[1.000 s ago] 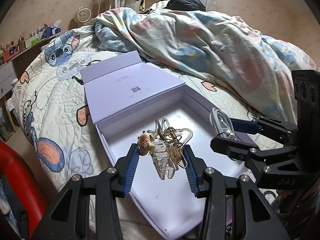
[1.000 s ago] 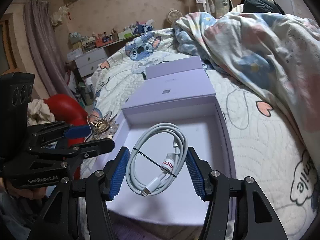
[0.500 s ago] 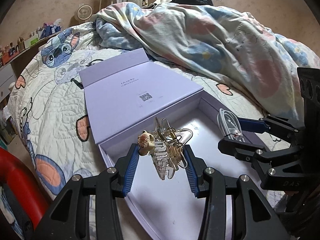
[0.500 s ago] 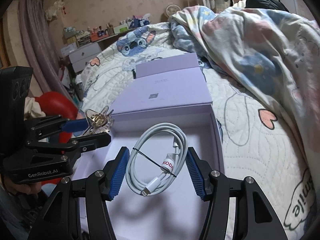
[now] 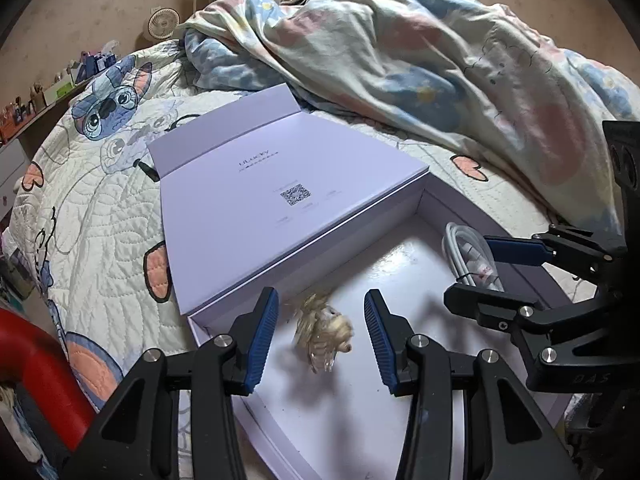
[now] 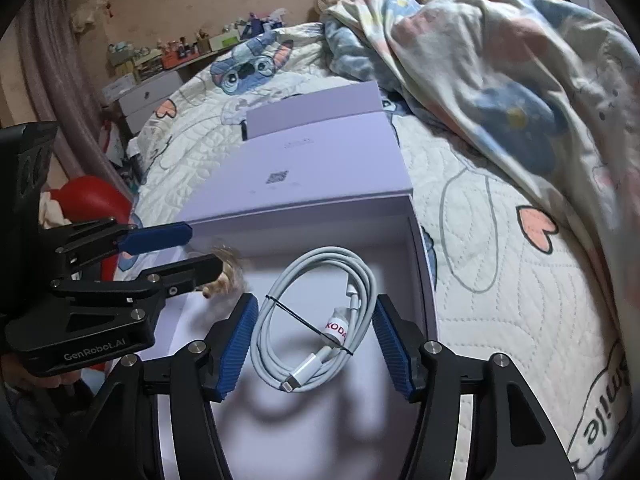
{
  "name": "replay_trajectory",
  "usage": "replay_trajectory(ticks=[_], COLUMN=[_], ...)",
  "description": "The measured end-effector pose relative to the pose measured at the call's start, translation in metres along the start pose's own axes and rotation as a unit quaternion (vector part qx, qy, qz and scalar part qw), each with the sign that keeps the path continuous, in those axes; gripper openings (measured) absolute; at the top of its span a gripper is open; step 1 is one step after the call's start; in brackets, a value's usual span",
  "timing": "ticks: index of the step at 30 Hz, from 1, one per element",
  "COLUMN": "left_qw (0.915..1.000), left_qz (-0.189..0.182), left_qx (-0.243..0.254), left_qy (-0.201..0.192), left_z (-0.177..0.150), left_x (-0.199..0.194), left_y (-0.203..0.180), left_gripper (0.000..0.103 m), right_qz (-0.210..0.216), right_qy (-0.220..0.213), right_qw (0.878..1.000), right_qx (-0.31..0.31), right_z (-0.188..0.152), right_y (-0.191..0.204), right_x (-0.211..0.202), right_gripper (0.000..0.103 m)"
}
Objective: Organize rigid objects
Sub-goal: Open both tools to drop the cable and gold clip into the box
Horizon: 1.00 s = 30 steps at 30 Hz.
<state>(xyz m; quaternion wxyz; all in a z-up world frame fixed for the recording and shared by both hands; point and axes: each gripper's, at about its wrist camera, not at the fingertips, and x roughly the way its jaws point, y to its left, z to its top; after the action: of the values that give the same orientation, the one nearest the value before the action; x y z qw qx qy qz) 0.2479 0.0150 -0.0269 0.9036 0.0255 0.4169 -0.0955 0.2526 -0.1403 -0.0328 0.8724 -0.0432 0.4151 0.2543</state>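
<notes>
1. Count: two hand-held grippers, one hair clip, one charging cable, one lilac box with its lid folded back.
2. Left hand-held gripper point(image 5: 320, 300): released. Its blue pads stand apart over the box floor. The hair clip point(image 5: 324, 330) shows as a blurred pale shape between them, with a clear gap on each side. It lies low in the near left part of the box point(image 5: 400, 264); whether it already rests on the floor cannot be told from the blur.
3. Right hand-held gripper point(image 6: 317, 300): its jaws have just been opening, with the coiled white charging cable point(image 6: 335, 330) between them. The coil's two sides appear to touch the pads, so it reads as a light grasp. The cable hangs over the right half of the box, connector end nearest the camera.
4. The two hand-held grippers work side by side over the box, each visible in the other's view. The hair clip and the cable are apart.
5. Surroundings: the open lid point(image 5: 260, 184) lies flat behind the box on a bed quilt point(image 5: 100, 200) printed with cartoon figures. A crumpled duvet point(image 5: 400, 60) is heaped beyond, near the box's far right corner. A small fan point(image 5: 162, 26) stands by the far wall, and a red object point(image 5: 36, 360) sits at the bed's left edge.
</notes>
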Motion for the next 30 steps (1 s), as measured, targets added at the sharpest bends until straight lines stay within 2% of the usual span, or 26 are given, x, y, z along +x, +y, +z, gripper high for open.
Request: replay_trajectory(ticks=[6,30], left_qw=[0.9997,0.9984], left_qz=[0.018,0.055], left_qx=[-0.006,-0.01], left_qy=[0.014,-0.013], left_z=[0.0,0.0], left_x=[0.003,-0.051], left_y=[0.003,0.002], left_gripper=[0.044,0.045], right_qz=[-0.009,-0.031], right_qy=[0.0,-0.041], right_qw=[1.0,0.999], right_qx=[0.007,-0.01], right_z=[-0.001,-0.003], right_y=[-0.001,0.022], right_x=[-0.002,-0.059], right_gripper=[0.071,0.072])
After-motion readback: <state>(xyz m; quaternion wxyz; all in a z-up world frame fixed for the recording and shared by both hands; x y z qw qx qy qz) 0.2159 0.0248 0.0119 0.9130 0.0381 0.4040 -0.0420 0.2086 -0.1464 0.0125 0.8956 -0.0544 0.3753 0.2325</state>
